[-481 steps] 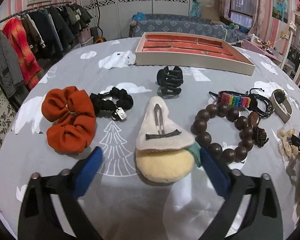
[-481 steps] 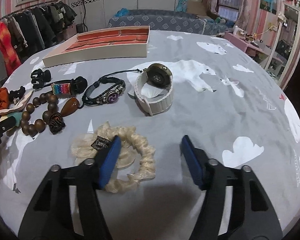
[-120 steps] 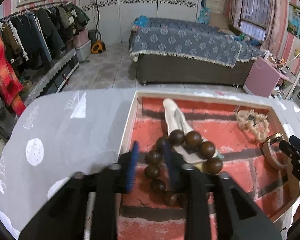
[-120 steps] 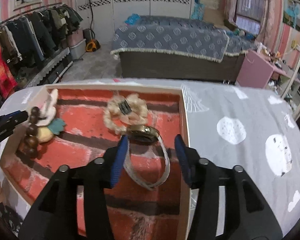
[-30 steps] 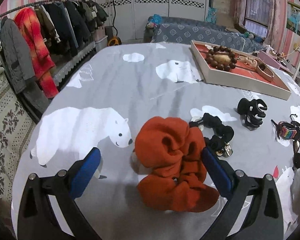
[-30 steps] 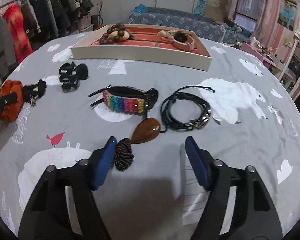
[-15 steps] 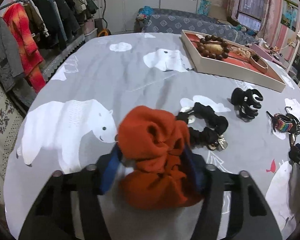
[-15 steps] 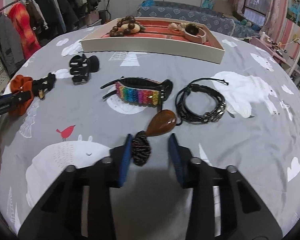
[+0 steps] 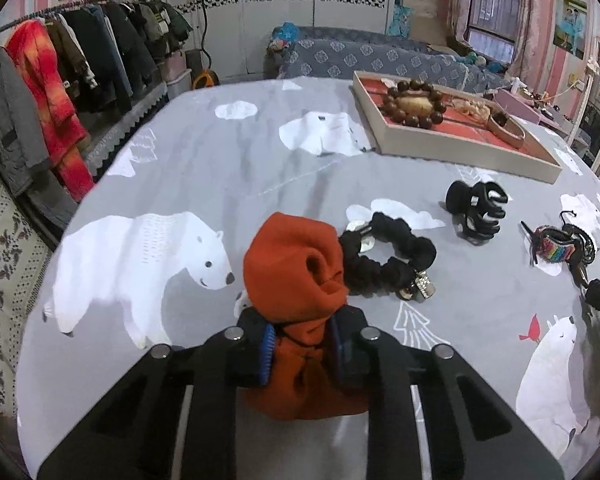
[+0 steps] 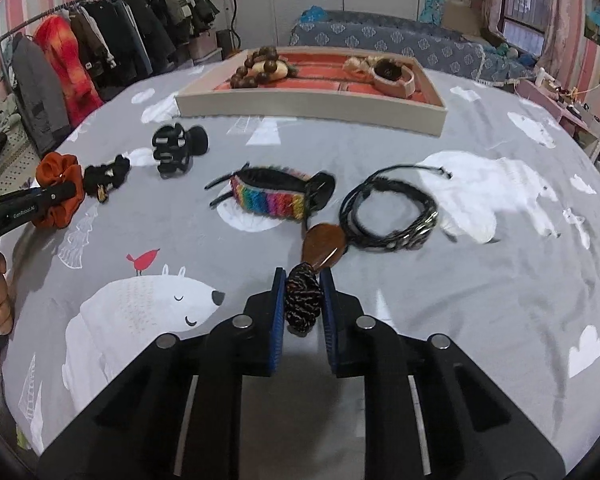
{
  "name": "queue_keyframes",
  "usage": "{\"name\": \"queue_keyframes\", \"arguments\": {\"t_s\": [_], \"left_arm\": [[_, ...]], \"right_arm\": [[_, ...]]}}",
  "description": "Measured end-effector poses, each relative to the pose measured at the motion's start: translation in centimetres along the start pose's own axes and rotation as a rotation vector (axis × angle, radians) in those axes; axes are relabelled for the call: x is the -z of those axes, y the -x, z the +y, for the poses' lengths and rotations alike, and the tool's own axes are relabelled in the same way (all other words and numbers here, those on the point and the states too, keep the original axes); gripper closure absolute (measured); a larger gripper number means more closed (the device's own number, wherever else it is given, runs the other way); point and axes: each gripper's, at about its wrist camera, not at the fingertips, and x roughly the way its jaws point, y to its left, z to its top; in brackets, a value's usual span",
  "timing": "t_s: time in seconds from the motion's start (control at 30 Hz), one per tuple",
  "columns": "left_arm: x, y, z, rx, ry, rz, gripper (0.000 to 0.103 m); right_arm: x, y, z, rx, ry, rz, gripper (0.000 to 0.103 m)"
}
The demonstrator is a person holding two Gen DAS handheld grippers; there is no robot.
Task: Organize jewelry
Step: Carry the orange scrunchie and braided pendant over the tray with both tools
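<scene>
My left gripper (image 9: 300, 340) is shut on the orange scrunchie (image 9: 296, 272), which bulges up between its blue pads. My right gripper (image 10: 303, 292) is shut on the knotted cord (image 10: 302, 300) of the brown teardrop pendant (image 10: 325, 245). The red-lined tray (image 10: 312, 106) at the far side holds the wooden bead bracelet (image 10: 258, 68), a cream scrunchie and a watch (image 10: 392, 76). A black scrunchie (image 9: 388, 256), black claw clip (image 9: 476, 208), rainbow bracelet (image 10: 270, 196) and black cord bracelet (image 10: 392, 216) lie on the grey bear-print cloth.
The tray also shows in the left wrist view (image 9: 460, 148) at the far right. A clothes rack (image 9: 60, 68) stands left of the table and a bed (image 10: 400, 52) behind it. The table edge curves close on the left.
Both grippers have closed further: the left now squeezes the orange scrunchie tight, the right has pinched the pendant's knotted cord. Both have edged forward slightly.
</scene>
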Motion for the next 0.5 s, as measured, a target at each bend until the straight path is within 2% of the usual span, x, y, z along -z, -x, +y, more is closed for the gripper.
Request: {"name": "queue_keyframes", "arguments": {"t_s": [0.23,0.5], "left_arm": [[-2.0,3.4,-0.8,-0.017,0.008,-0.105,0.081],[-6.5,6.3,-5.0,-0.001,-0.049,-0.233,0.081]], "right_arm": [[-2.0,2.3,-1.7,-0.019,-0.005,-0.087,0.085],[-6.6,4.9,-2.8,-0.023,0.008,-0.212,0.085]]}}
